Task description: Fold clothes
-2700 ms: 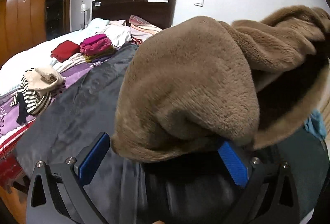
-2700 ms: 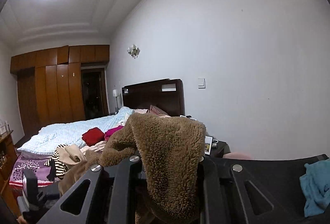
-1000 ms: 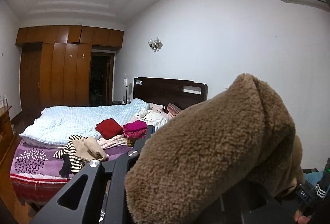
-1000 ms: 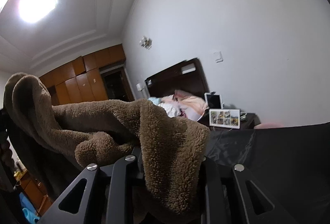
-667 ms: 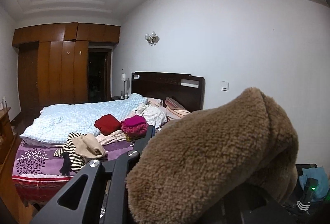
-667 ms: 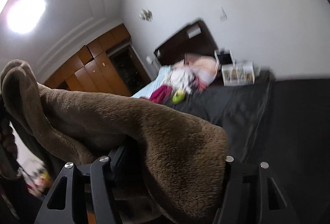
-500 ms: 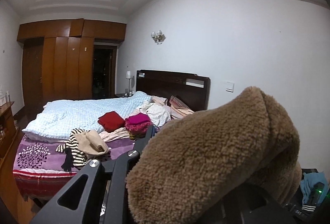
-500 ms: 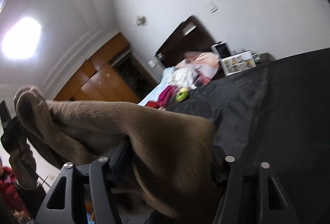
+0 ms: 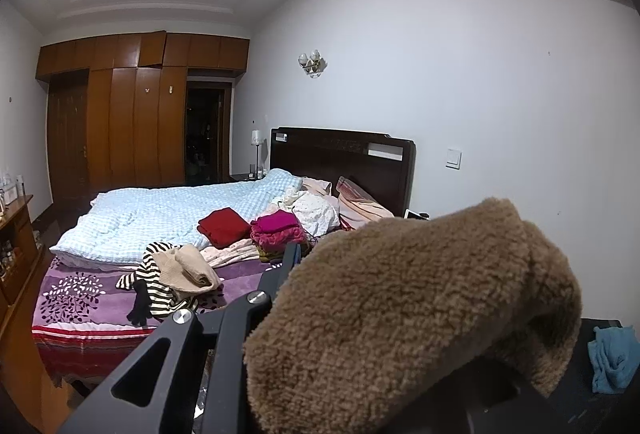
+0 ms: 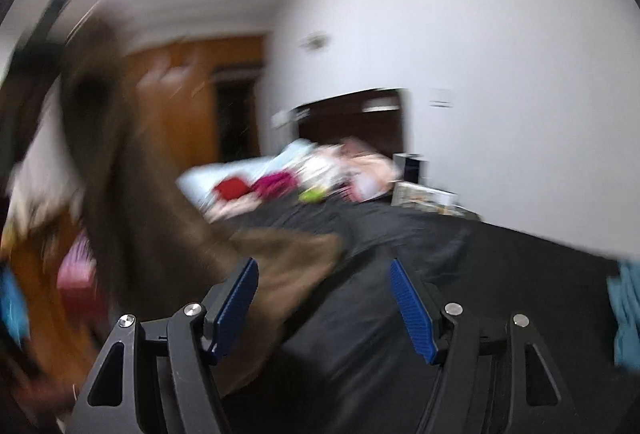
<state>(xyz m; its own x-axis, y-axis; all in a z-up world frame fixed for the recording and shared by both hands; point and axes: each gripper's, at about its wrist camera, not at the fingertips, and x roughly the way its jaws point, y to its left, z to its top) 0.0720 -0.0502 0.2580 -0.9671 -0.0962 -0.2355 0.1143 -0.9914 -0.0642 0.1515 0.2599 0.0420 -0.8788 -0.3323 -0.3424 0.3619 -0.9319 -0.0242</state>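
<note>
A brown fleece garment fills the lower right of the left wrist view. My left gripper is shut on it, and the fleece covers all but one black finger. In the blurred right wrist view the same garment hangs down the left side from up high. Its lower end trails past the left blue pad. My right gripper stands open over the black cloth surface, its pads pressing on nothing.
A bed behind holds a red folded pile, a magenta pile and a striped and beige heap. A blue cloth lies at the right on the black surface. A wooden wardrobe lines the far wall.
My right gripper has opened and let go of the brown garment, then swung down and rolled towards the black surface. The left gripper keeps its hold, hardly moved.
</note>
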